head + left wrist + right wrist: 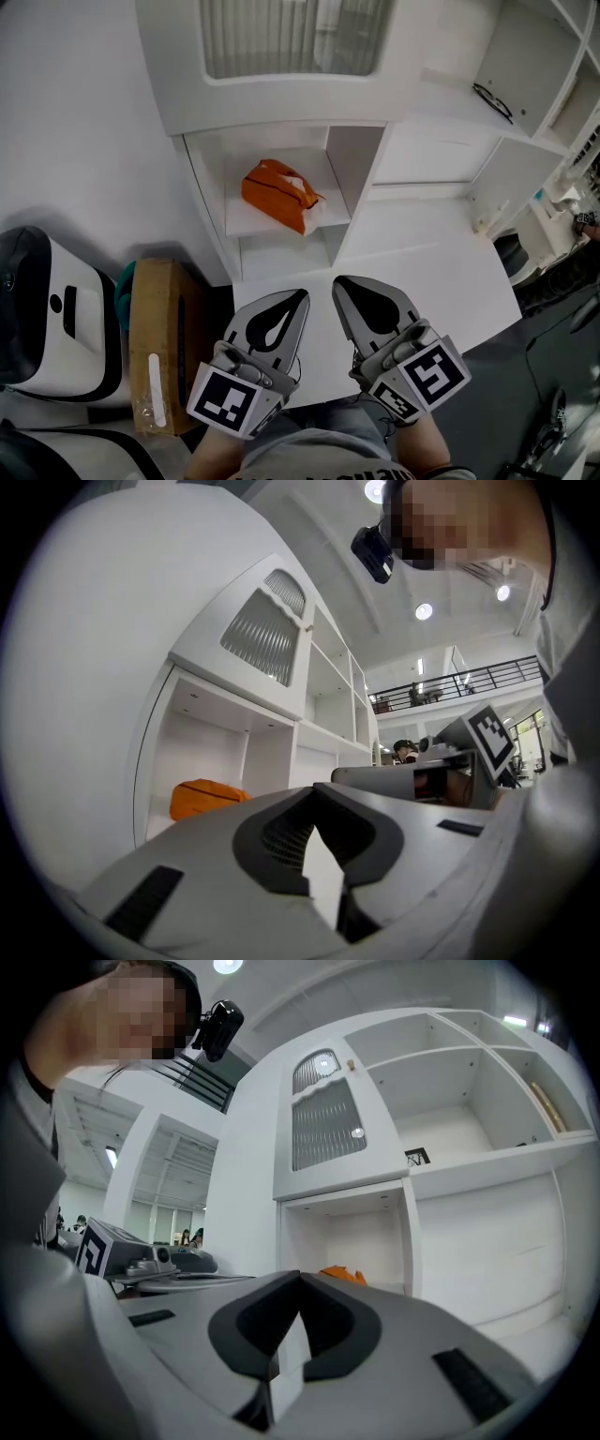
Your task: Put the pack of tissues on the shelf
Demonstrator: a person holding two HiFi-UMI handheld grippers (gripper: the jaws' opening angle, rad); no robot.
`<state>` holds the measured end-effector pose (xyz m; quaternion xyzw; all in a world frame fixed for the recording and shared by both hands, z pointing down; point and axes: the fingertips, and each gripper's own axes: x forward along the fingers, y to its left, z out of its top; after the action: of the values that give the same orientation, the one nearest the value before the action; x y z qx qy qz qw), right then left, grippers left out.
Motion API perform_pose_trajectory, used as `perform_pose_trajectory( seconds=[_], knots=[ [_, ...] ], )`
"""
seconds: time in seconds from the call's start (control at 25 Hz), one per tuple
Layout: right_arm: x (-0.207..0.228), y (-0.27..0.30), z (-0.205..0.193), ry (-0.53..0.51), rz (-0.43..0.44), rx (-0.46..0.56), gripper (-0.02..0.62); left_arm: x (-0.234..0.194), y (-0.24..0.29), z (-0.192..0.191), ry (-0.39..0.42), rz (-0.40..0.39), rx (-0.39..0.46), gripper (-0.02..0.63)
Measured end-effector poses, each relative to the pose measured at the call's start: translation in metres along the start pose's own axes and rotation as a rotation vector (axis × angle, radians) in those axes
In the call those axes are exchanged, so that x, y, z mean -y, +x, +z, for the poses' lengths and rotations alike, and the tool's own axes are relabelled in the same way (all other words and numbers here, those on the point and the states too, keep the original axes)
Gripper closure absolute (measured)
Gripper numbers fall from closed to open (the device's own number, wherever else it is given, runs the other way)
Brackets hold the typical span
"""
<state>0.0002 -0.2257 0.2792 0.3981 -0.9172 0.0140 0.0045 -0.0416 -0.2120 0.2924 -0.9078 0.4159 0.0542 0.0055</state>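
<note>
The orange pack of tissues (278,195) lies on the upper board of a white cubby in the shelf unit (366,159), with nothing touching it. It also shows in the left gripper view (202,797) and peeks over the jaws in the right gripper view (342,1274). Both grippers hang side by side well short of the cubby, over the white ledge. My left gripper (300,296) is shut and holds nothing, its tips meeting (314,791). My right gripper (338,281) is likewise shut and empty (300,1277).
A brown cardboard box (159,342) and a white-and-black appliance (52,314) stand on the floor at the left. The white ledge (431,272) runs right of the cubby. Black glasses (492,101) lie on a higher shelf. A ribbed-glass door (291,37) sits above.
</note>
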Motion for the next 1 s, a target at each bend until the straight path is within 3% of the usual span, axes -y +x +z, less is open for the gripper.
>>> perform_pose_trajectory(
  seconds=[0.84, 1.0],
  knots=[
    [-0.022, -0.042, -0.01, 0.007, -0.023, 0.001, 0.601, 0.041, 0.002, -0.001, 0.0, -0.102, -0.015, 0.58],
    [-0.02, -0.05, -0.008, 0.004, -0.039, 0.008, 0.601, 0.048, 0.004, 0.005, 0.012, -0.111, 0.017, 0.58]
  ],
)
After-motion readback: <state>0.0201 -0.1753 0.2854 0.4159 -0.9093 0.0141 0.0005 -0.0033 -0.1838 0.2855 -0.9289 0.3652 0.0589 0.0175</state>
